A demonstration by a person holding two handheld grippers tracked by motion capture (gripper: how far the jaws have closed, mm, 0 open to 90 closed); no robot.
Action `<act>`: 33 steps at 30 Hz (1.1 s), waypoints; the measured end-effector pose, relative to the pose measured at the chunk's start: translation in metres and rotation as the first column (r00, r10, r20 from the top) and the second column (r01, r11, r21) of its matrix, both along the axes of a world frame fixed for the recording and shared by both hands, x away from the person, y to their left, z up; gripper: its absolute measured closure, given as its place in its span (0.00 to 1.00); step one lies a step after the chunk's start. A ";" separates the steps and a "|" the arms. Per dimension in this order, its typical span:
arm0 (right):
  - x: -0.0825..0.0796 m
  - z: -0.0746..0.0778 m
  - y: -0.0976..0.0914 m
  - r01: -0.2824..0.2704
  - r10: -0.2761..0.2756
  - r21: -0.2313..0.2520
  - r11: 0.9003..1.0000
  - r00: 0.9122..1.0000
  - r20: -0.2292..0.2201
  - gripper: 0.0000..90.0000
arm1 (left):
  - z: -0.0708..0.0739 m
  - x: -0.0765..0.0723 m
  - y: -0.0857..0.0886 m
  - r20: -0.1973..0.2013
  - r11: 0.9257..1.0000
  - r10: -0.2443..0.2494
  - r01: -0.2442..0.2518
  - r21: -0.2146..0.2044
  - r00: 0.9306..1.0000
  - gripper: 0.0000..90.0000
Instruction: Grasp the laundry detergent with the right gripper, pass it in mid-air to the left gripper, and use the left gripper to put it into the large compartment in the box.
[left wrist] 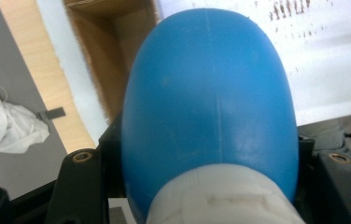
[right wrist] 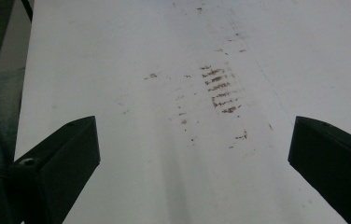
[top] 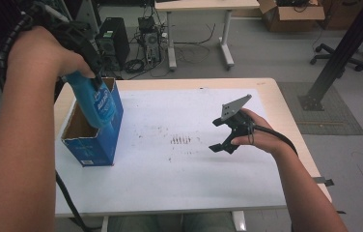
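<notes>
The left gripper pinches a blue bottle by its white-capped neck, long axis steeply tilted, base down in the open blue box; the right gripper hovers spread.

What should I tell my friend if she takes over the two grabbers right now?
Left gripper: shut on the blue bottle, gripping near its white cap. The bottle hangs tilted, base down, with its lower end inside the open top of the blue carton.
Right gripper: open, holding nothing, over the white tabletop near some brown smudges.
Carton: upright at the table's left edge.
Done: bottle is gripped and partly inside the carton's mouth.
Left: the bottle is not free of the carton, nor settled inside it. The right gripper could likely steady the carton.
</notes>
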State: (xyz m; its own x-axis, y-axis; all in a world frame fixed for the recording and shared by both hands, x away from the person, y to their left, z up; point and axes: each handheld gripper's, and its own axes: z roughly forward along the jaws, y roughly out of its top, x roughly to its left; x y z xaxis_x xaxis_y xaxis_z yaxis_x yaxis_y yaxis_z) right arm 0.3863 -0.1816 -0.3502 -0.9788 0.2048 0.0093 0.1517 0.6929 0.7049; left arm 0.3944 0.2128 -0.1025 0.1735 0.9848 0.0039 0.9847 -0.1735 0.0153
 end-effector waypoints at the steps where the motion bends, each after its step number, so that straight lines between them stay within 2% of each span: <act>1: 0.000 0.001 -0.001 0.001 -0.001 -0.001 1.000 1.000 0.002 0.02 | 0.002 0.000 0.003 0.002 1.000 0.013 -0.013 -0.001 1.000 0.43; 10: 0.000 0.005 -0.003 0.003 -0.003 -0.012 1.000 1.000 0.003 0.02 | 0.013 0.004 0.025 0.011 0.993 0.116 -0.116 0.015 0.993 0.43; 15: 0.000 0.004 -0.004 0.005 -0.005 -0.015 1.000 1.000 -0.003 0.03 | 0.013 0.007 0.033 0.007 0.989 0.144 -0.144 0.016 0.990 0.43; 22: 0.001 0.003 -0.007 0.010 -0.010 -0.018 1.000 1.000 -0.008 0.03 | 0.005 0.013 0.042 0.001 0.986 0.167 -0.167 0.010 0.986 0.43; 33: 0.001 0.001 -0.008 0.019 -0.019 -0.033 0.999 1.000 -0.015 0.03 | -0.016 0.022 0.053 -0.019 0.982 0.188 -0.188 0.019 0.982 0.43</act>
State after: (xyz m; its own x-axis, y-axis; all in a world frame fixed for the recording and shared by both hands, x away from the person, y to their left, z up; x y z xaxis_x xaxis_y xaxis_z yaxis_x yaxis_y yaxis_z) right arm 0.3872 -0.1898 -0.3489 -0.9745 0.2238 0.0177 0.1760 0.7124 0.6793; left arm 0.4163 0.2663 -0.1182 -0.0142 0.9997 0.0189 0.9999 0.0144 -0.0067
